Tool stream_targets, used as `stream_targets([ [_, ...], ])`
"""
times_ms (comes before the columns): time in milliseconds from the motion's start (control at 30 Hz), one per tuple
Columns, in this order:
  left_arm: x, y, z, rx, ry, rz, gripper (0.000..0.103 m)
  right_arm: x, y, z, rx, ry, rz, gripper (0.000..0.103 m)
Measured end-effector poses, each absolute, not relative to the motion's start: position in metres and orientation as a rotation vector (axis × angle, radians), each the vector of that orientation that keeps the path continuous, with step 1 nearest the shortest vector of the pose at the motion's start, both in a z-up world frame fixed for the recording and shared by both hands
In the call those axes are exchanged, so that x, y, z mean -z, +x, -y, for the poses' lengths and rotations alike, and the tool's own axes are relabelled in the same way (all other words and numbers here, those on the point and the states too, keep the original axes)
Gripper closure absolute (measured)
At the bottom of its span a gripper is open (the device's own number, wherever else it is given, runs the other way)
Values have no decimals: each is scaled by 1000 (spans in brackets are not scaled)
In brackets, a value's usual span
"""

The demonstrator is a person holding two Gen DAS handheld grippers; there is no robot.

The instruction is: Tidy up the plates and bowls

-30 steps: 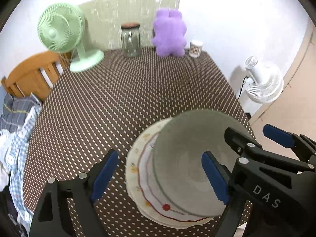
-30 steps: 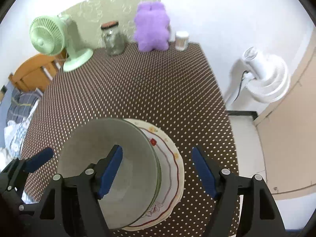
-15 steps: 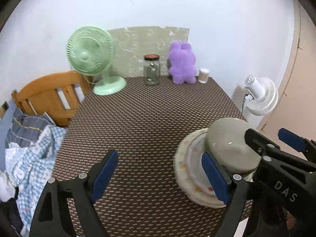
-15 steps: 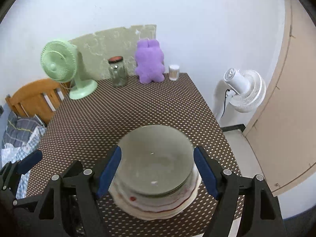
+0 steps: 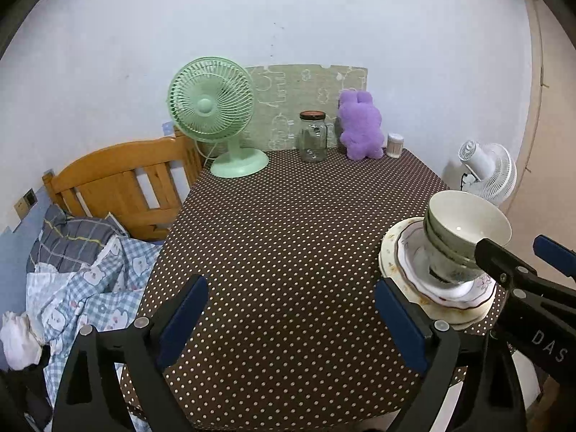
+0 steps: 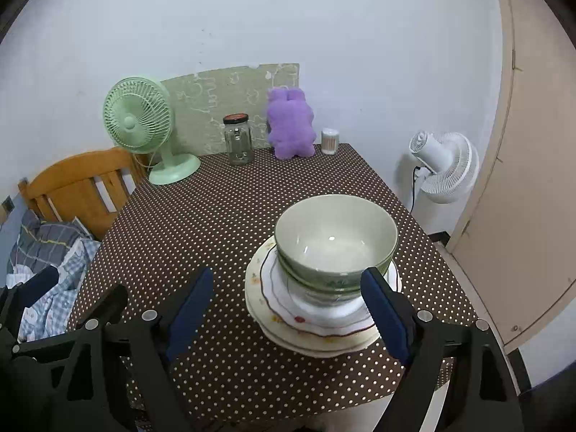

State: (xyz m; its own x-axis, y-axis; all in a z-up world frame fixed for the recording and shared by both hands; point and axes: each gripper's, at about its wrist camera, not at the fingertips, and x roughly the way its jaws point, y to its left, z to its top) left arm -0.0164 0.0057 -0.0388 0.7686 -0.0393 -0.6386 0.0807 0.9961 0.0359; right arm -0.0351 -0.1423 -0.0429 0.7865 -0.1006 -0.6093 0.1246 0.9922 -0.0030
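Observation:
A stack of pale green bowls [image 6: 336,248] stands upright on a stack of flowered plates [image 6: 284,318] at the near right of the dotted brown table. The bowls [image 5: 464,237] and plates [image 5: 399,262] also show at the right in the left wrist view. My right gripper [image 6: 288,313] is open and empty, pulled back just in front of the stack. My left gripper [image 5: 291,322] is open and empty over bare table to the left of the stack. The right gripper's body shows at the lower right of the left wrist view.
At the table's far edge stand a green fan [image 5: 216,122], a glass jar [image 5: 312,136], a purple plush toy [image 5: 360,126] and a small white container [image 5: 395,145]. A wooden headboard [image 5: 118,187] and bedding [image 5: 79,273] lie left. A white fan [image 6: 444,167] stands on the floor right.
Both grippers have drawn back and up from the stack. The bowls and plates, close under the cameras before, now sit farther off, untouched.

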Motion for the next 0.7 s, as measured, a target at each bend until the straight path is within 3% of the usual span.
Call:
stream_targets([
  [233, 37, -26, -25, 24, 19, -650, 8, 48, -47, 137, 115, 7, -640, 16],
  [367, 33, -34, -24, 30, 19, -604, 1, 53, -51, 137, 93, 1, -631, 16],
  [700, 39, -37, -21, 12, 11, -608, 1, 61, -51, 145, 60, 27, -632, 16],
])
